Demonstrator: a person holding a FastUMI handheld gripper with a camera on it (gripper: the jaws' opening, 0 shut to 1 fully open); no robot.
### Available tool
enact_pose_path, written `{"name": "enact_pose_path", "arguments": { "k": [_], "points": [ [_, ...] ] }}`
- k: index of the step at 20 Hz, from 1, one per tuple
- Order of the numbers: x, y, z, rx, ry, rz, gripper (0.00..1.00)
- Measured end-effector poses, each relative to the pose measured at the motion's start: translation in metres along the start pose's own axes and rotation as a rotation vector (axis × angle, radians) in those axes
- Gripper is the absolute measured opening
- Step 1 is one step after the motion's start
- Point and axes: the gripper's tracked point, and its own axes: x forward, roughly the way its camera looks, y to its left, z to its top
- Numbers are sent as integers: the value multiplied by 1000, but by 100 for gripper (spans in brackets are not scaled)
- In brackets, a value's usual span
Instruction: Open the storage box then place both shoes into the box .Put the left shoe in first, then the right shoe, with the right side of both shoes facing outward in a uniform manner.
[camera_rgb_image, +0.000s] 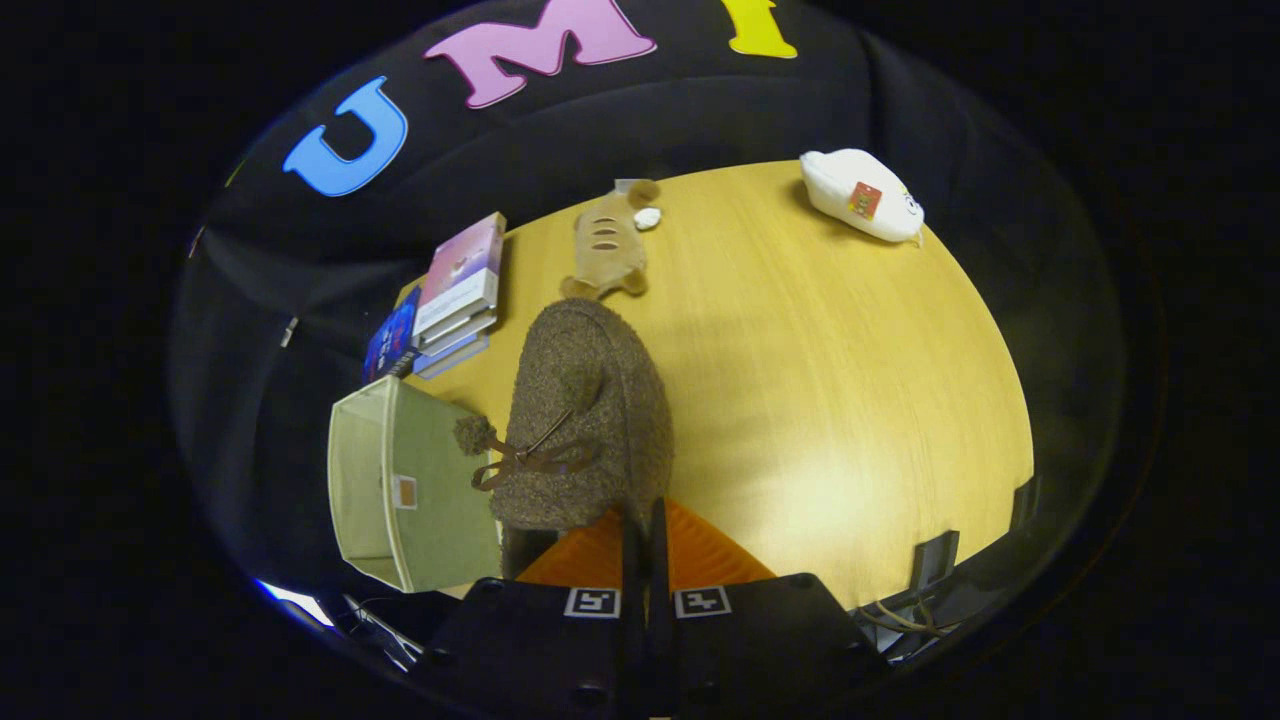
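A brown fuzzy shoe (585, 420) with a pom-pom and a brown bow hangs just ahead of my gripper (640, 530), toe pointing away. The two orange fingers (700, 555) are pressed together on the shoe's heel rim, so the shoe is lifted over the wooden table (830, 400). Beside the shoe stands the pale green fabric storage box (400, 490), its opening facing sideways away from the shoe. The box's inside is hidden from me.
A stack of books (455, 295) lies beyond the box. A tan plush toy (610, 245) lies farther along the table, and a white plush (865, 195) rests near the far rim. Black brackets (935, 560) sit at the near table edge.
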Motion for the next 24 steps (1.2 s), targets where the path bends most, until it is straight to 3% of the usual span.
{"name": "enact_pose_path", "arguments": {
  "k": [13, 22, 24],
  "points": [
    [14, 203, -9, -81, 25, 194, 5],
    [54, 257, -34, -124, 85, 161, 5],
    [58, 270, -42, -125, 113, 198, 5]
  ]
}}
